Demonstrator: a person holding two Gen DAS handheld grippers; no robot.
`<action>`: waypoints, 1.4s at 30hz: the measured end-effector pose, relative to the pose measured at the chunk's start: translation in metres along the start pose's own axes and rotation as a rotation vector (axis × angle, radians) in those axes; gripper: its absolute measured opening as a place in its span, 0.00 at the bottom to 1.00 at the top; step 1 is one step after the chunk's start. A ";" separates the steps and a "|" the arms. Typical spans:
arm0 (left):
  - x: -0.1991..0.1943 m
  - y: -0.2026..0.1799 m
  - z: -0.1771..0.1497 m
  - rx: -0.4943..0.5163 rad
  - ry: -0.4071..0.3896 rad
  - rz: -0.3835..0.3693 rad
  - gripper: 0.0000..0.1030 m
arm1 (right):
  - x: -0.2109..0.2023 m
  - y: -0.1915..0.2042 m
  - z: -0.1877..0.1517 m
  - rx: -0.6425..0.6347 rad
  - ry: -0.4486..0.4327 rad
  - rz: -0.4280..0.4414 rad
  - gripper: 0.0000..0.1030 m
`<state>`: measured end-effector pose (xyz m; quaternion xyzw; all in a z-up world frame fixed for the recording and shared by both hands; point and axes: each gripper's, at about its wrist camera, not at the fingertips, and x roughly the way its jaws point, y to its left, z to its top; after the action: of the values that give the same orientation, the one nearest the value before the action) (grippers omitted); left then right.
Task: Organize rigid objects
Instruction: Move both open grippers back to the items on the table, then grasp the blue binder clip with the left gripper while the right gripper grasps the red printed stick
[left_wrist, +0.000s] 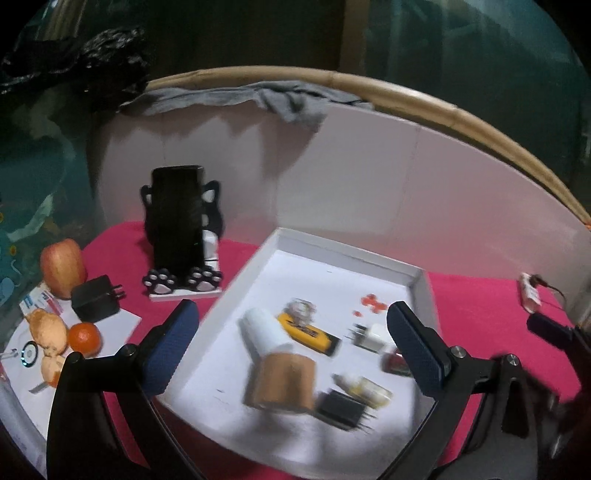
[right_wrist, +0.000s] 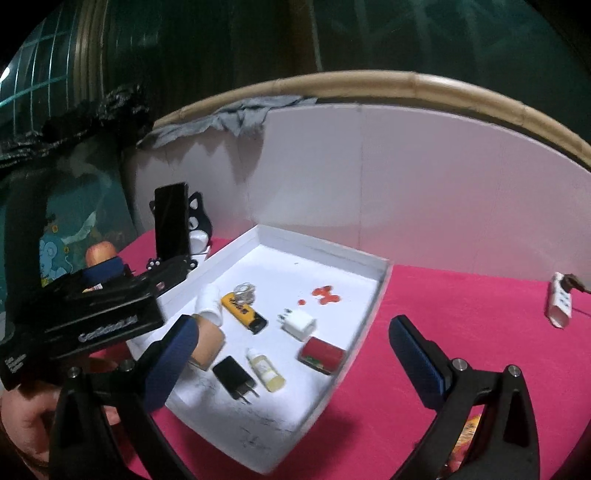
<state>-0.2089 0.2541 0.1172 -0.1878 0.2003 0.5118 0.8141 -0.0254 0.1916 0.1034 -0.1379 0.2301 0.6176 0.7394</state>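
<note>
Left wrist view looks down over a white tray (left_wrist: 343, 258) set on a pink cloth (left_wrist: 480, 295), with the left gripper (left_wrist: 299, 343) hanging above it, its blue-padded jaws spread wide and nothing between the pads. Inside the tray lie a white bottle with a cork-coloured cap (left_wrist: 275, 363), a yellow lighter (left_wrist: 308, 332), a small round glass piece (left_wrist: 301, 308) just beyond it, a white plug adapter (left_wrist: 373, 338), a red tin (left_wrist: 397, 363) partly behind the right finger, a small dropper bottle (left_wrist: 364, 389), a black charger (left_wrist: 341, 408) with its prongs pointing right, and red marks (left_wrist: 373, 302) towards the far right corner. Left of the tray a black phone (left_wrist: 179, 218) stands upright in a cat-shaped holder (left_wrist: 184, 284) with paw feet. Farther left, on white paper, are a black adapter (left_wrist: 96, 299), an apple (left_wrist: 62, 267), a tangerine (left_wrist: 85, 338) and some peeled fruit pieces (left_wrist: 48, 328). A white backboard (left_wrist: 369, 177) closes the far side, with a grey cloth (left_wrist: 258, 99) draped over its top.

From the right wrist view, the right gripper (right_wrist: 295, 350) is likewise fully released and empty, its left finger over the tray's near left edge and its right finger over bare cloth. A small white power strip (right_wrist: 559, 302) lies far right on the cloth. A hand (right_wrist: 26, 417) shows at the near left edge, below the left tool's black body.
</note>
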 end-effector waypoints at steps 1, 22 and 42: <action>-0.003 -0.004 -0.002 0.007 0.000 -0.012 1.00 | -0.007 -0.009 -0.002 0.018 -0.011 -0.008 1.00; 0.003 -0.198 -0.120 0.437 0.342 -0.488 0.99 | -0.119 -0.207 -0.138 0.438 0.032 -0.241 1.00; 0.033 -0.230 -0.140 0.556 0.334 -0.494 0.32 | -0.108 -0.218 -0.151 0.488 0.082 -0.171 1.00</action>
<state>-0.0054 0.1147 0.0047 -0.0834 0.4096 0.1896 0.8885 0.1478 -0.0176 0.0123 0.0006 0.3894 0.4730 0.7903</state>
